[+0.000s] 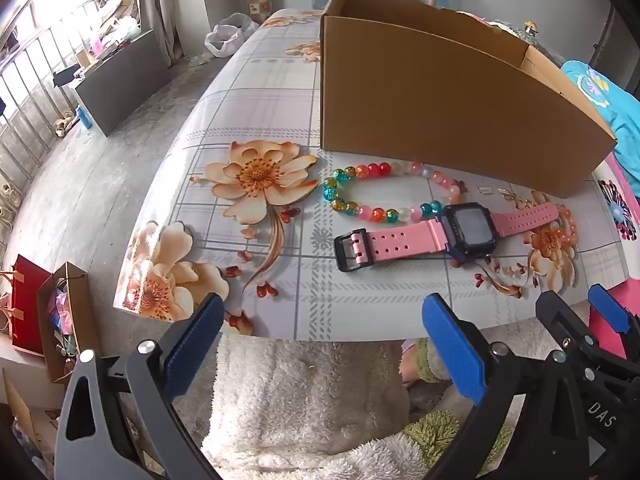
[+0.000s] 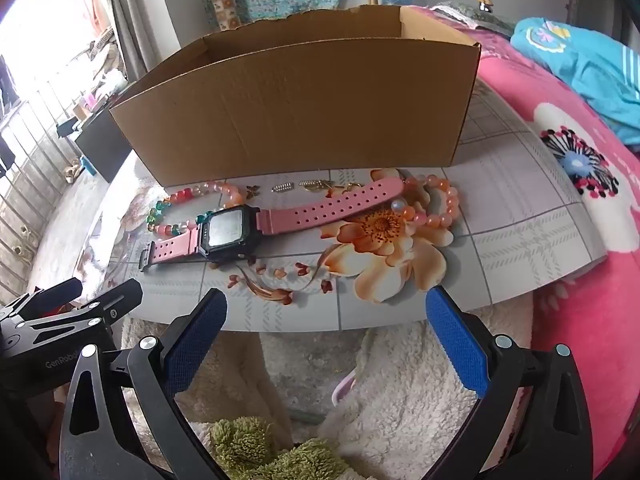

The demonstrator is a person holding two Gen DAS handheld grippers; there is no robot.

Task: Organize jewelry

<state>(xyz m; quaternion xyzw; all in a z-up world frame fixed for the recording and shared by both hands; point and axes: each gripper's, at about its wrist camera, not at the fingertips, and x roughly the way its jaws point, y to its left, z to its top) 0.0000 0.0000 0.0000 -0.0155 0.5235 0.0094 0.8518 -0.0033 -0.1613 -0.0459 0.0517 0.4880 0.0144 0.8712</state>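
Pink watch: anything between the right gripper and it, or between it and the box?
Nothing visible blocks the open right gripper from the pink watch. Toward the cardboard box, only the box's near wall stands behind the watch, so it must go up and over.

Boxes: one cardboard box [image 2: 304,112], open at the top, is seen on the bench [image 2: 520,216].
Watches: one pink-strapped watch [image 2: 228,234] is counted.
Bead bracelets: two are counted, a many-coloured one [image 1: 360,196] left of the watch and an orange one [image 2: 436,208] at its right strap end.
Small metal pieces: at least four are made out in a row before the box, among them a butterfly charm [image 2: 253,189], two silvery bars [image 2: 283,187] and a gold cluster [image 2: 320,186]; an exact count cannot be given.
Grippers: two are seen, the left gripper [image 1: 322,344] and the right gripper [image 2: 326,344].
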